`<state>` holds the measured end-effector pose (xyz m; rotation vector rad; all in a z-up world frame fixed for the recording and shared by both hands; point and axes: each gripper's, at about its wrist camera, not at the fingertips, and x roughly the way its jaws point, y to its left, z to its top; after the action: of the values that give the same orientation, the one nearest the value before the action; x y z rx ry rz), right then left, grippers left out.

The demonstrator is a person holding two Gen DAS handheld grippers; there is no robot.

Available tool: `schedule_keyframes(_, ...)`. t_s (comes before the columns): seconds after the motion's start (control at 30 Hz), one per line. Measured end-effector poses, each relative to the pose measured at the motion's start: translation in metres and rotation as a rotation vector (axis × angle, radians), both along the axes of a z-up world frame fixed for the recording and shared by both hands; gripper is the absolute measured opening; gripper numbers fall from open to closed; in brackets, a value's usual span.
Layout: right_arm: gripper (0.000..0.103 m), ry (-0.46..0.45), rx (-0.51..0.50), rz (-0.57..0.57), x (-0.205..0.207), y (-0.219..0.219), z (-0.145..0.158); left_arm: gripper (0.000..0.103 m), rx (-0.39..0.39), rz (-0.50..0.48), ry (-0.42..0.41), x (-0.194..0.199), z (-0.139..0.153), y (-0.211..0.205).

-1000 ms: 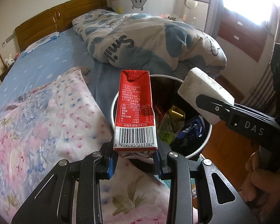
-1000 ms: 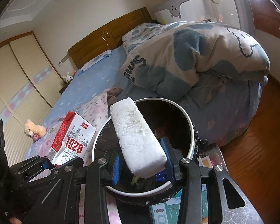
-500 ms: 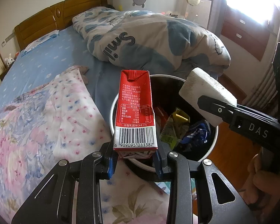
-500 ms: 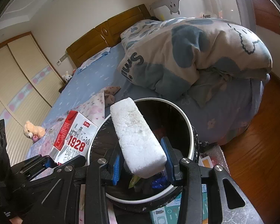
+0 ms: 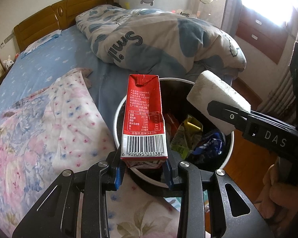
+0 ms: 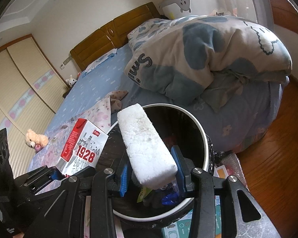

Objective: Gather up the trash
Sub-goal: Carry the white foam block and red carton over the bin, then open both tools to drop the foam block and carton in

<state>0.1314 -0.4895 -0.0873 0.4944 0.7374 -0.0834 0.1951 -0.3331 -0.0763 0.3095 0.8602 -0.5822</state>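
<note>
The left hand-held gripper (image 5: 143,173) is black with blue pads, and it is squeezing the bottom of a red and white milk carton (image 5: 143,119). The carton stands up straight between the two pads. Its barcode side faces the left wrist camera, and the side with "1928" on it shows in the right wrist view (image 6: 81,148).

The right hand-held gripper (image 6: 152,175) is clamped on a white block of foam (image 6: 147,146). The block is long and chunky, and it sticks out forward past the pads. In the left wrist view the same block (image 5: 216,99) pokes out of the other gripper, which comes in from the right. Part of a person's hand (image 5: 276,182) shows under it.

Both things hang above a round bin with a white rim and a black bag inside (image 5: 229,148). The carton is over the left edge of the bin. The foam block is over the right side of the opening. Down in the bin lie crumpled wrappers, one yellow and green (image 5: 185,134) and one blue (image 5: 210,144).

The bin stands just beside a bed with a blue sheet (image 5: 39,63). A flowery pink and white blanket (image 5: 49,123) lies on the near part of the bed. A puffy white and blue quilt (image 5: 159,39) is piled up behind the bin. A brown wooden headboard (image 5: 55,17) is at the far end. The floor (image 6: 278,148) is brown wood.
</note>
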Motion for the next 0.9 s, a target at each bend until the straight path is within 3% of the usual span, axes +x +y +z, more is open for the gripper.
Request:
schedule_keyframes(0.6,0.042,0.015,0.023,0.005,0.009,-0.003,-0.003,0.031,-0.005,-0.002,0.027,0.007,-0.004,-0.003)
schedule_keyframes(0.7,0.043,0.021,0.030,-0.003,0.010,-0.005,-0.005,0.036,-0.021,-0.007,0.034,0.008,-0.002,-0.001)
schedule_keyframes(0.8,0.049,0.026,0.054,-0.007,0.012,-0.007,-0.005,0.050,-0.029,0.002,0.019,0.005,0.003,0.003)
schedule_keyframes(0.9,0.055,0.015,0.059,-0.012,0.009,-0.007,-0.003,0.052,-0.048,0.026,0.011,0.000,0.008,0.017)
